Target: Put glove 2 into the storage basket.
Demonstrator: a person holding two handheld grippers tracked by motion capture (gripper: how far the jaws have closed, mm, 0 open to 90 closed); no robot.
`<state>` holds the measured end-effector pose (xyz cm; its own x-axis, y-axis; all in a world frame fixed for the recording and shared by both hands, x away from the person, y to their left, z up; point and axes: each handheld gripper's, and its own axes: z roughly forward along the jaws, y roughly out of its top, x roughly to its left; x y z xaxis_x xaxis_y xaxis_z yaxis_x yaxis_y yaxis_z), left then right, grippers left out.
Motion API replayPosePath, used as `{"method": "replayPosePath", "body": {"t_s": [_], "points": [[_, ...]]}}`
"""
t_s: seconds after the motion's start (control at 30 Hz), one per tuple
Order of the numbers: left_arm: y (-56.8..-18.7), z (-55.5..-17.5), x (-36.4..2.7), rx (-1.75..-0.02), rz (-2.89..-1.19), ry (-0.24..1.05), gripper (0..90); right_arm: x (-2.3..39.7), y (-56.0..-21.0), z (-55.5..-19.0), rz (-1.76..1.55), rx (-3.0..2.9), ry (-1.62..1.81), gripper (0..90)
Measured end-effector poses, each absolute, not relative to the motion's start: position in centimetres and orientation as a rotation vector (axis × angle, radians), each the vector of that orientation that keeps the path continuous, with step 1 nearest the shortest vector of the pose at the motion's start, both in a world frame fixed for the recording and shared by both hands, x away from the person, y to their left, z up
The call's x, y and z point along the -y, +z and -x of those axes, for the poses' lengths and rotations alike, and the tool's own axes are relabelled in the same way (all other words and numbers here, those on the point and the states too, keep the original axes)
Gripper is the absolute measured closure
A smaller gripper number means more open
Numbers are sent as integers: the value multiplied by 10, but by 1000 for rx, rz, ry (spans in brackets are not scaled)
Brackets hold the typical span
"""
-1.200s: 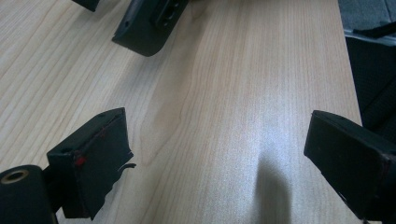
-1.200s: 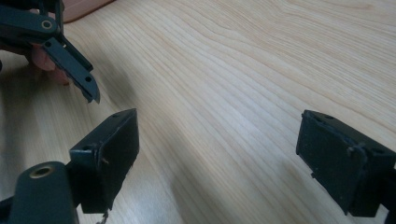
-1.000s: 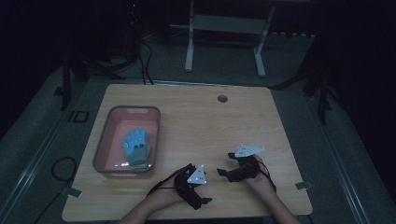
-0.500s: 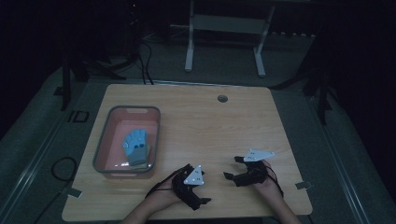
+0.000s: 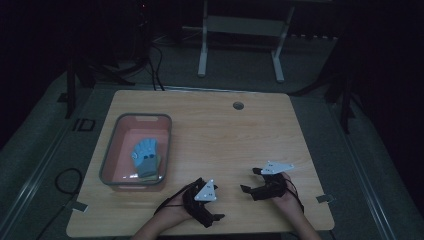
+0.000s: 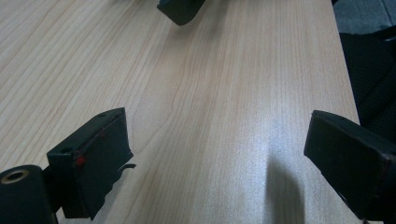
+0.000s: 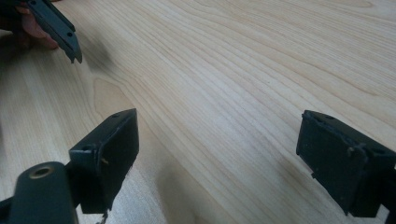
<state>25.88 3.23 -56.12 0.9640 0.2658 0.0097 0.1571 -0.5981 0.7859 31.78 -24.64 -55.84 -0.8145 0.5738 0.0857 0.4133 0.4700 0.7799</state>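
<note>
Wooden and pale, the rectangular bench (image 5: 210,130) is carrying a grey-rimmed pink plastic tub (image 5: 117,131) on its left half, with a light blue glove (image 5: 145,155) lying inside. Near the front edge, the black left gripper (image 5: 216,218) and black right gripper (image 5: 244,189) are resting low over bare wood, near each other. Both are showing their jaws spread wide and gripping nothing, as each gripper view (image 6: 219,144) (image 7: 217,149) is making plain.
</note>
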Motion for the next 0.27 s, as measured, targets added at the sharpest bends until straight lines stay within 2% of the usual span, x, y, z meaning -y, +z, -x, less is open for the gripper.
{"method": "replayPosePath", "body": {"t_s": [0.27], "points": [[-561, -260, -34, -296, -2206, 159, 72, 249, -558, -318, -882, -2510, 1290, 130]]}}
